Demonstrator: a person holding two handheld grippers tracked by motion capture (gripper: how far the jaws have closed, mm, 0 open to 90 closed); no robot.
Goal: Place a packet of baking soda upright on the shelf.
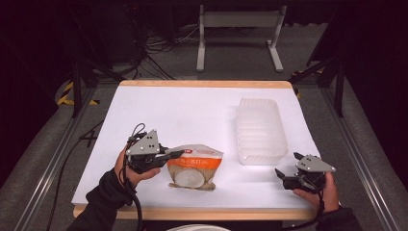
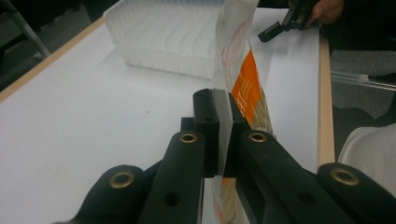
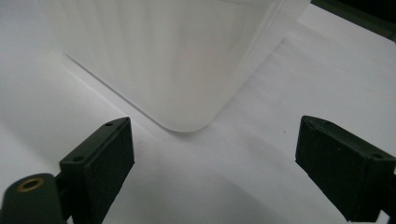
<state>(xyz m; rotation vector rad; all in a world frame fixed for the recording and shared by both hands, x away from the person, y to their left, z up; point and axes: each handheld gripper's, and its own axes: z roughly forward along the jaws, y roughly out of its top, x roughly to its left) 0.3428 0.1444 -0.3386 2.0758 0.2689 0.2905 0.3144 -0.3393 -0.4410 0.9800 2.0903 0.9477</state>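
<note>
An orange and white snack bag [image 1: 195,166] lies near the table's front edge, left of centre, with its left edge lifted. My left gripper [image 1: 174,155] is shut on that edge; the left gripper view shows the bag [image 2: 246,84] pinched edge-on between the two black jaws of that gripper [image 2: 223,135]. A clear ribbed plastic container [image 1: 260,130] stands to the right of the bag, also seen as the container [image 2: 168,37] and close up as the container [image 3: 159,56]. My right gripper [image 1: 287,169] rests open near the container's front right corner, and its jaws [image 3: 212,172] stand wide apart with nothing between them.
The white table top [image 1: 183,110] has a wooden rim along its far and near edges. A metal stand [image 1: 238,33] and cables lie on the floor beyond the table. Aluminium rails run along both sides.
</note>
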